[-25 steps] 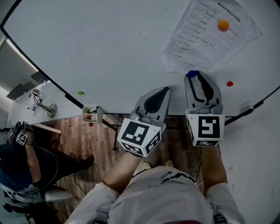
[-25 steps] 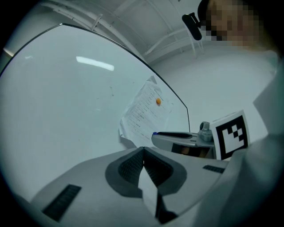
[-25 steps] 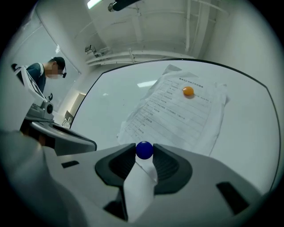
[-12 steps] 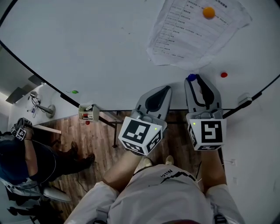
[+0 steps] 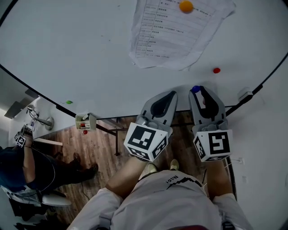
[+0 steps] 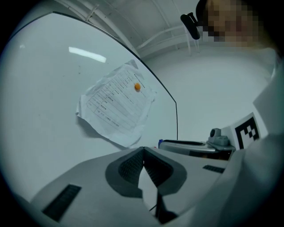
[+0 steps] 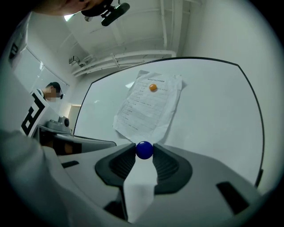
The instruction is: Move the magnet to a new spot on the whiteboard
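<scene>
I'm pinching blue magnet [image 7: 144, 150] at tips of right hand-held gripper [image 5: 198, 91], by bottom edge of whiteboard [image 5: 81, 49], 6 o'clock of paper [image 5: 175, 31]. Left hand-held gripper [image 6: 143, 150] closed, empty. Risk: round magnet squirting out of shallow tip grip, dropping.

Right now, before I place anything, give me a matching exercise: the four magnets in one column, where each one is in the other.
Things:
1. blue magnet
2. orange magnet
3. red magnet
4. green magnet

Places:
A. on the printed sheet
B. bare whiteboard, right of the sheet
C. gripped in the right tongs
D. bare whiteboard, far left by the lower edge

Pairs: 1-C, 2-A, 3-B, 4-D
</scene>
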{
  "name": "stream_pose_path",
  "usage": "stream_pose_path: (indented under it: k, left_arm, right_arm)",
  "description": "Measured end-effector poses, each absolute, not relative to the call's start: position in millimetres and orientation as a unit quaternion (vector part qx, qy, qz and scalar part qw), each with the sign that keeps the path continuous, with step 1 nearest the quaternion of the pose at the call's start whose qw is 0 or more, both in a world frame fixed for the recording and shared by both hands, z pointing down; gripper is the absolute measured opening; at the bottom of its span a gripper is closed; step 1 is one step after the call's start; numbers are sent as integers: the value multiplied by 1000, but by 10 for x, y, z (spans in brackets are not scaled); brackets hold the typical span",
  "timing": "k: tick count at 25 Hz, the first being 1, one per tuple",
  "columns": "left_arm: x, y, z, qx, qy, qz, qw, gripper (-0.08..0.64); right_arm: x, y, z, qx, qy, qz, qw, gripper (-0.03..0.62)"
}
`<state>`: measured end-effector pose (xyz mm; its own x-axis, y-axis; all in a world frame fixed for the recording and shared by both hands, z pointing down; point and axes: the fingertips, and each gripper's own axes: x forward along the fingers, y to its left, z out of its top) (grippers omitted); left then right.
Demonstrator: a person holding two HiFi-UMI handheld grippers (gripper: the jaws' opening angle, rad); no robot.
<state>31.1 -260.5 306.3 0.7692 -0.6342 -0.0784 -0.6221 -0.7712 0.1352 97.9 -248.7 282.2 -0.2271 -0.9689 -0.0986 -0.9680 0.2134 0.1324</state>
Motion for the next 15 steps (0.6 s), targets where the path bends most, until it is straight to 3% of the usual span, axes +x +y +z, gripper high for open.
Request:
stream_pose_path:
  k: [15]
  left_arm:
    - [827, -2459, 3124, 946, -315, -59, 51, 11]
  right_arm:
    - [1508, -2251, 3022, 643, -764, -54, -4, 129]
